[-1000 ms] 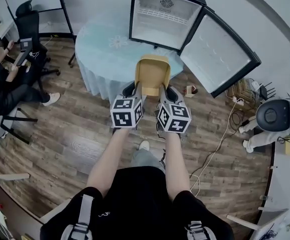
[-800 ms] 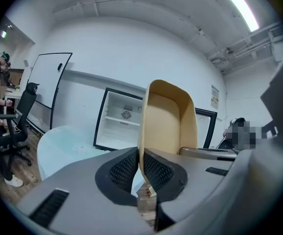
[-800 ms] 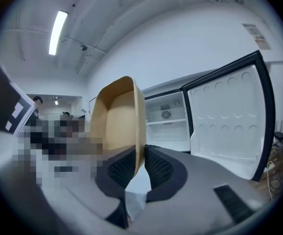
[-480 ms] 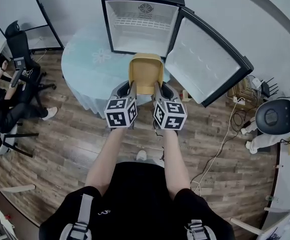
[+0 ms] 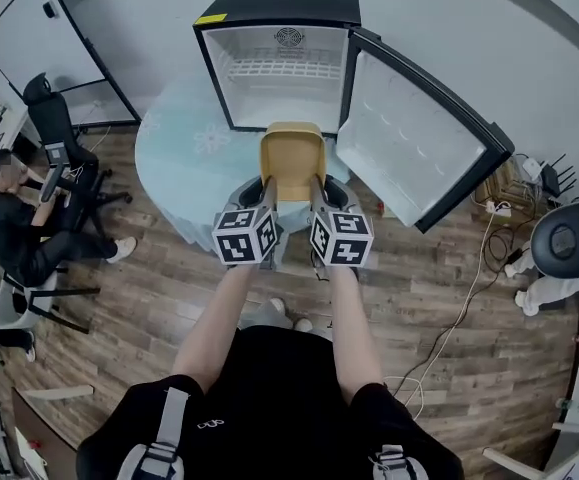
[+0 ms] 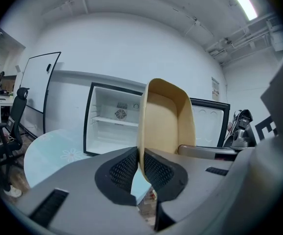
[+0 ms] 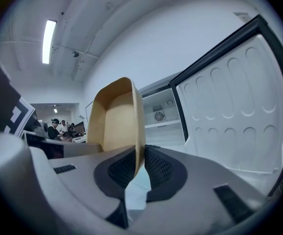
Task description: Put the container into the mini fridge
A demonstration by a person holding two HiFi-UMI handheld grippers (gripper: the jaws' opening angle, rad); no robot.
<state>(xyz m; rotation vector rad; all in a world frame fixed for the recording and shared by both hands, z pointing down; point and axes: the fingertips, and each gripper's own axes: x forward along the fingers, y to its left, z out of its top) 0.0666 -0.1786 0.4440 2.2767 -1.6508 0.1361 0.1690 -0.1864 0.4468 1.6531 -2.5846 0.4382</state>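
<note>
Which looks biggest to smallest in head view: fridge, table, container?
1. fridge, open door included: largest.
2. table: next, though the fridge covers part of it.
3. container: smallest, despite being nearest the camera.

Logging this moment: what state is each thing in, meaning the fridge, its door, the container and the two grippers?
mini fridge: open, interior looks empty.
fridge door: swung wide to the right.
container: empty, open side up, held in the air in front of the fridge opening, not yet inside.
left gripper: shut on the container's left wall.
right gripper: shut on the container's right wall.
</note>
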